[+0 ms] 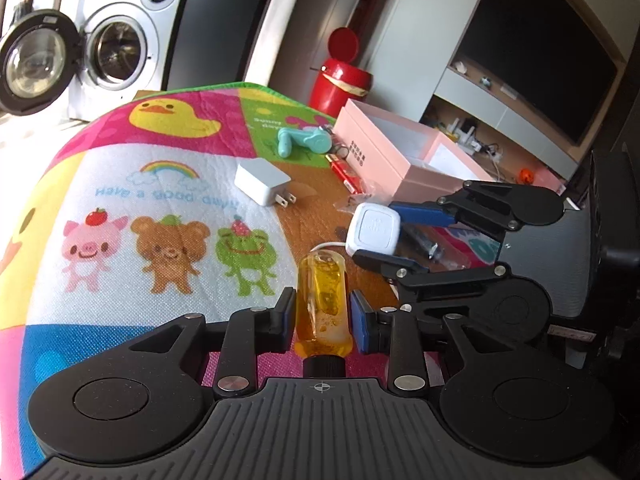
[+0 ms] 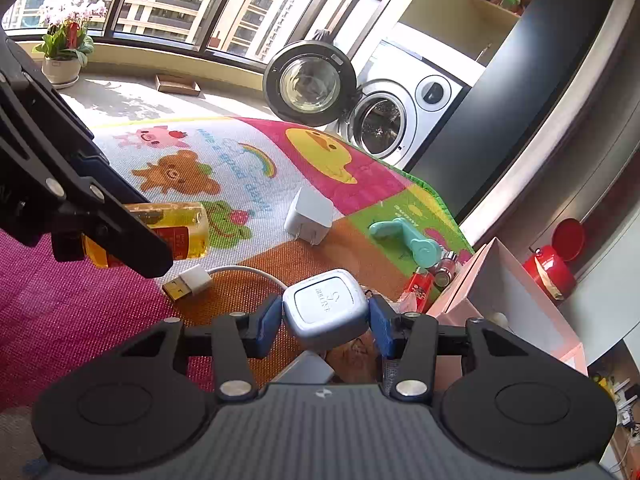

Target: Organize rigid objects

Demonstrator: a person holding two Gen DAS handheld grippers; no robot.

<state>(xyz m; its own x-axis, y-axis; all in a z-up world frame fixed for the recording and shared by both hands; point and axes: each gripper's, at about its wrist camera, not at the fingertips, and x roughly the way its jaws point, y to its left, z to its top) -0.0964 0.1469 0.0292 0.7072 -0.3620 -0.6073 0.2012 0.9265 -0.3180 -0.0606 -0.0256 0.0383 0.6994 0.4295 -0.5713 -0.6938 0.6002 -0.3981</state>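
Note:
My left gripper [image 1: 322,312] is shut on a yellow-orange bottle [image 1: 324,300] with a black cap, held over the play mat; the bottle also shows in the right wrist view [image 2: 176,230]. My right gripper [image 2: 325,322] is shut on a white square charger puck [image 2: 325,306] with a white USB cable [image 2: 188,282]; the puck also shows in the left wrist view [image 1: 374,230]. An open pink box [image 1: 396,152] stands at the right, also in the right wrist view [image 2: 512,300].
On the mat lie a white plug adapter [image 1: 262,182], a teal handheld tool [image 1: 306,140] and a red lighter-like item [image 1: 348,174]. A red bin [image 1: 338,80] and a washing machine [image 1: 116,44] with its door open stand behind.

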